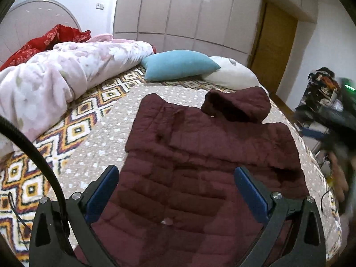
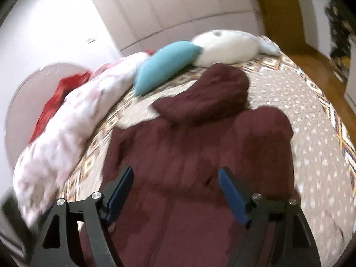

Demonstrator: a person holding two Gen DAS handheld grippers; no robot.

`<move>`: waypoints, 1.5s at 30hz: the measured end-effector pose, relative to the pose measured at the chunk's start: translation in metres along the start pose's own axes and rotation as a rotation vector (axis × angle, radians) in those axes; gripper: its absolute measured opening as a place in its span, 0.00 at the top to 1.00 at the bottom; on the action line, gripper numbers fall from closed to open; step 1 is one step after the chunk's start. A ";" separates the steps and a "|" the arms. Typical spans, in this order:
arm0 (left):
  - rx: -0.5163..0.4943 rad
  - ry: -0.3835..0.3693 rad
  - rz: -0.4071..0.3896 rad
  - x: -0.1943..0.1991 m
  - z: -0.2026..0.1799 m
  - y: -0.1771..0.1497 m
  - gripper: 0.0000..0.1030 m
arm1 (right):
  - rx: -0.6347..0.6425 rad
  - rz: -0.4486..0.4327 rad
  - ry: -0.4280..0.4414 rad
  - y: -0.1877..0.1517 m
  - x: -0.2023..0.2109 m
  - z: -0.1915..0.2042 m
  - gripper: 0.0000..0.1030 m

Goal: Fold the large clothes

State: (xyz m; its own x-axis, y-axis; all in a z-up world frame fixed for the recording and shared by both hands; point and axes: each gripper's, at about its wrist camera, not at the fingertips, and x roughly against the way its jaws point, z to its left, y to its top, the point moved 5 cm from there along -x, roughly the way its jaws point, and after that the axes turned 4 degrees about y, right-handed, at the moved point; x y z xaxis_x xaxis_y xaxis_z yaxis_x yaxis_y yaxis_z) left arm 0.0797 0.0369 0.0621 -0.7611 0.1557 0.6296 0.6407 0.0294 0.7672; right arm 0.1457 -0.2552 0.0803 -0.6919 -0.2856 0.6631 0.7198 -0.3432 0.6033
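Both grippers hang over the maroon quilted jacket [image 1: 200,155]: the left gripper [image 1: 176,173] has its jaws spread wide with nothing between them, and the right gripper [image 2: 175,173] likewise gapes wide and holds nothing. That jacket lies spread flat on the bed [image 1: 100,133], hood [image 1: 238,104] towards a blue pillow [image 1: 178,66] and white pillow [image 1: 231,73]. No containers in sight.

Jacket [image 1: 200,155]: you see quilted maroon, lying flat on the bed, sleeves folded in.
Hood [image 1: 238,104]: at its far end.
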 end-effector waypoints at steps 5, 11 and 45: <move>0.017 -0.023 0.019 -0.016 0.001 -0.018 0.00 | -0.177 -0.012 -0.037 0.071 -0.066 -0.066 0.19; 0.034 -0.022 0.048 -0.030 0.009 -0.033 0.00 | -0.337 -0.006 0.100 0.099 -0.134 -0.082 0.19; -0.094 0.025 0.079 -0.092 -0.013 0.038 0.00 | -0.280 0.193 0.278 -0.145 -0.091 0.043 0.78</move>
State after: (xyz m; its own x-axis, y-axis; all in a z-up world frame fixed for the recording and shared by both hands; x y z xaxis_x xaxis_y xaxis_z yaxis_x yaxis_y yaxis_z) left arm 0.1726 0.0109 0.0350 -0.7118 0.1296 0.6903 0.6872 -0.0751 0.7226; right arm 0.1067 -0.1412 -0.0489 -0.5620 -0.5855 0.5843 0.8214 -0.4781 0.3110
